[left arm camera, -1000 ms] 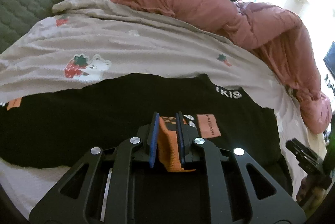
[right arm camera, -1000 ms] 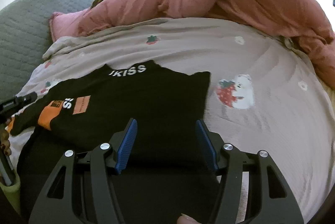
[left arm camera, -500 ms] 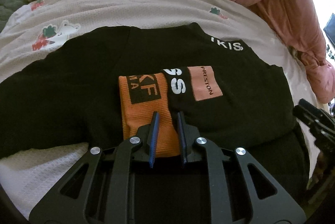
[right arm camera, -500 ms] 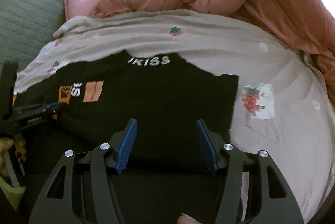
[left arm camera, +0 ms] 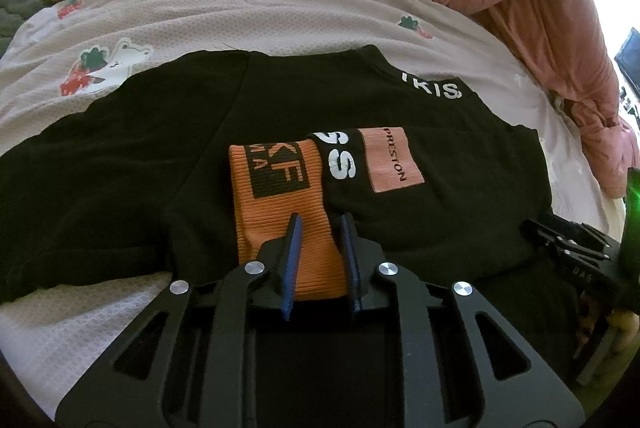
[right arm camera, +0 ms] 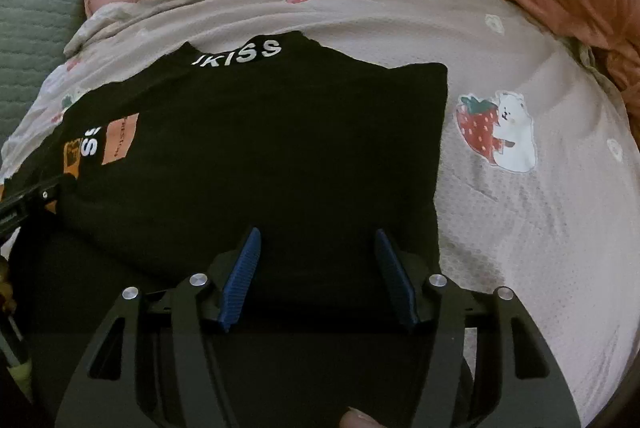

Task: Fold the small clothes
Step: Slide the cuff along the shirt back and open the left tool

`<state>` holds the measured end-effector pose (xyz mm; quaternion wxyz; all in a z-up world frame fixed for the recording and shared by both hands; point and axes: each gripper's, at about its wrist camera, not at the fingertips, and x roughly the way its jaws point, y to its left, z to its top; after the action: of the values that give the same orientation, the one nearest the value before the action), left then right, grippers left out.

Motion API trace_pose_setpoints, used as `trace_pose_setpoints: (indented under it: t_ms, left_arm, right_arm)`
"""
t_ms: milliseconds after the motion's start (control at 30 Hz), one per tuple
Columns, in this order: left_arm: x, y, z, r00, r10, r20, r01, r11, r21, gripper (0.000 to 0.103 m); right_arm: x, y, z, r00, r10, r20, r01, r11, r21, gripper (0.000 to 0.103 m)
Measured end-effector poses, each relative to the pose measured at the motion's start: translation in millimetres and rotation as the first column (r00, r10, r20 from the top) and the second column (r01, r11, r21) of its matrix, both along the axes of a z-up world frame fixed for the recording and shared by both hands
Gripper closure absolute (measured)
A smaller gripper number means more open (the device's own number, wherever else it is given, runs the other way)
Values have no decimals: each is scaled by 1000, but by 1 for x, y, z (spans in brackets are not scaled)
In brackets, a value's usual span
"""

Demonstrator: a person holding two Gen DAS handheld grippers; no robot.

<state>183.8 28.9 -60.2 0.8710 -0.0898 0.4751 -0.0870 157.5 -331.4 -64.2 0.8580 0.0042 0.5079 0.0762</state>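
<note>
Rightward, bare bedsheet (right arm camera: 520, 228) beyond shirt (right arm camera: 280, 148) edge

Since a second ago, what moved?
The left hand-held gripper laid the orange cuff flat onto the black top; its jaws have just been opening, cuff between them. The right hand-held gripper came lower, open. The strawberry blanket stayed put.

Left gripper (left arm camera: 320, 248) narrowly parted, right gripper (right arm camera: 318, 260) wide.
</note>
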Motion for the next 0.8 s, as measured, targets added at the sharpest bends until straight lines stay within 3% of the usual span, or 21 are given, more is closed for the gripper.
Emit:
trace_pose_setpoints:
  t_ms: [333, 633, 800]
  left_arm:
    - [-7, 3, 10, 999, 16, 44, -17, 1000, 23, 79]
    - [-16, 6, 24, 995, 35, 88, -39, 998, 49, 54]
    - [-23, 11, 31, 992, 51, 111, -58, 996, 65, 50]
  right_arm:
    - [-12, 1, 14, 999, 5, 45, -5, 1000, 4, 40]
    - [-21, 7, 30, 996, 20, 85, -22, 1000, 17, 28]
    - [-24, 8, 36, 995, 12, 102, -15, 1000, 26, 20]
